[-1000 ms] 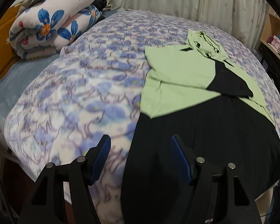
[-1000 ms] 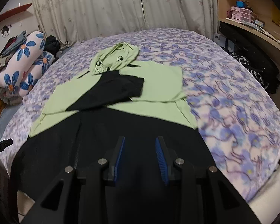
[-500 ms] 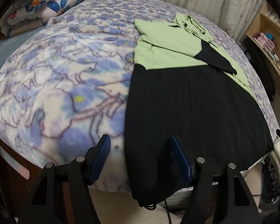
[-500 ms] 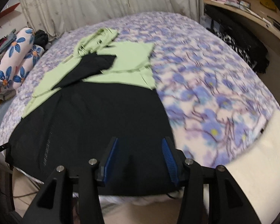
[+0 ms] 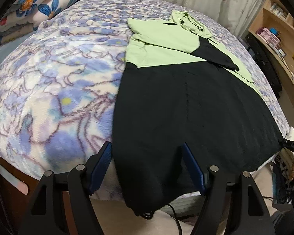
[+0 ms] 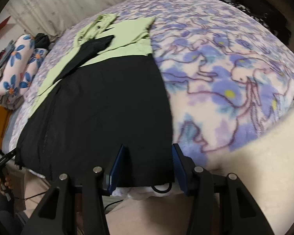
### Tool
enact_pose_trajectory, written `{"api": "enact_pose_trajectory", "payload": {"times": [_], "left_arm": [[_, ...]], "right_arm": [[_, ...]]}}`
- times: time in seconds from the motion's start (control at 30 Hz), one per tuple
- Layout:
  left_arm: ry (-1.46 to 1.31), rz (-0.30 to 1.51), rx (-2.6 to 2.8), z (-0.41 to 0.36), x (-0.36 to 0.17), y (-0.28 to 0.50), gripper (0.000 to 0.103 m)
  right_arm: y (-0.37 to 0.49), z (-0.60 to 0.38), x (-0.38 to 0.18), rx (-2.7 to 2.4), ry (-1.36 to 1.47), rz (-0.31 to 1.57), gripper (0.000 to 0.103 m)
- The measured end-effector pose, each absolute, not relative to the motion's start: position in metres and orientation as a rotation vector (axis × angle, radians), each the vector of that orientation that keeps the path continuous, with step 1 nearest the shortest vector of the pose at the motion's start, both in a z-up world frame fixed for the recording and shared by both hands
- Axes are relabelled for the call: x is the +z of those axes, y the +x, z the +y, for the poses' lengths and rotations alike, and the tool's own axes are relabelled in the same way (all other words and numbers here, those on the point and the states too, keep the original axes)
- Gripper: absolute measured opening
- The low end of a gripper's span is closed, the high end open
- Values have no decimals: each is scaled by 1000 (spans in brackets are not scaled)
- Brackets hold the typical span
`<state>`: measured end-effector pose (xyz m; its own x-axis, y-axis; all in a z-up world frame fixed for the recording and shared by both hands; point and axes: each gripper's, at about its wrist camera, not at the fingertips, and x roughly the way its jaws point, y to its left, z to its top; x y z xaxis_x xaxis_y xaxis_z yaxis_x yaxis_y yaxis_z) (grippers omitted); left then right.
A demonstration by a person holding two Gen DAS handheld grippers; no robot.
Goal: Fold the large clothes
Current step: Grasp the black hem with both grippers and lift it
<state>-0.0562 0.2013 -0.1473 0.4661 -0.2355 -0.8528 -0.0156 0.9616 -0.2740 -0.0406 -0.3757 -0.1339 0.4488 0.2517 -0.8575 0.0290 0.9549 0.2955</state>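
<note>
R hand-held gripper (image 6: 149, 164) wider, nearer garment (image 6: 100, 105) hem

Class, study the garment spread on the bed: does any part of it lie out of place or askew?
Yes. The black hem spills over the bed's near edge, cord loops dangling, and one black sleeve lies folded slantwise across the green top. Otherwise flat.
</note>
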Motion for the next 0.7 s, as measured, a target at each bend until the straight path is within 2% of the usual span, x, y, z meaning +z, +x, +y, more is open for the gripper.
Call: {"api": "enact_pose_trajectory", "payload": {"times": [0.27, 0.37, 0.5, 0.53, 0.6, 0.63, 0.67, 0.7], "left_arm": [[-215, 1107, -150, 193, -155, -51, 70], [-224, 1123, -170, 193, -160, -47, 76], [-198, 1135, -149, 184, -163, -42, 76], [-191, 1132, -142, 182, -162, -41, 72], [-189, 1132, -131, 181, -159, -41, 44], [-213, 1137, -142, 182, -157, -40, 13], [-251, 1150, -155, 185, -155, -38, 5], [-275, 1158, -148, 186, -153, -37, 5]], "right_arm": [[-38, -387, -141, 141, 316, 1116, 44], [-35, -387, -145, 141, 322, 1120, 46], [-28, -380, -156, 134, 306, 1130, 49], [-27, -379, -157, 132, 312, 1128, 49], [-26, -379, -156, 133, 311, 1126, 44], [-26, -377, -152, 141, 308, 1123, 30], [-27, -377, -148, 151, 308, 1118, 23], [-28, -375, -142, 167, 311, 1112, 19]]}}
